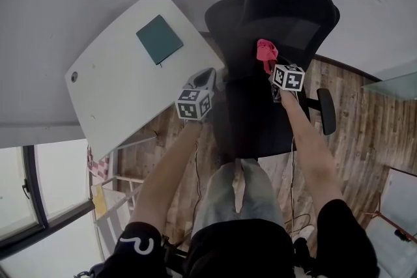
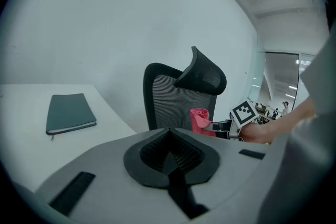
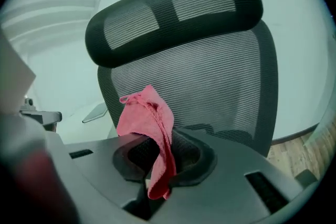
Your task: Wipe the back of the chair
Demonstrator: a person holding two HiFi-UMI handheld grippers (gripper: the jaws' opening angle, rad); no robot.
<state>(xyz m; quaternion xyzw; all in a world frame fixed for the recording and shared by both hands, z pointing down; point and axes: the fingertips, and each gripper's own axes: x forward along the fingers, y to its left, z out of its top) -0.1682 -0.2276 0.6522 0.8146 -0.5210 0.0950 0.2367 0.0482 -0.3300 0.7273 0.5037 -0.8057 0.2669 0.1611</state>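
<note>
Both forearms stretch forward, side by side. The left gripper (image 1: 206,79) hovers over the worktop (image 1: 117,84) edge, fingers clenched on nothing. The right gripper (image 1: 273,72) grasps a pink cloth (image 3: 149,128), raised close before the chair (image 3: 210,81) back.

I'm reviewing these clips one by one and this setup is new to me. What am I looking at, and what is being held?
No robot: a person holds a two-jaw gripper in each hand. The head view looks down from a camera on the person's head; the other two cameras ride on the grippers, looking along their jaws. The right gripper is shut on a pink cloth, close to the mesh back of a black office chair. The left gripper is shut and empty. Beside the chair, a white table carries a dark green notebook.
</note>
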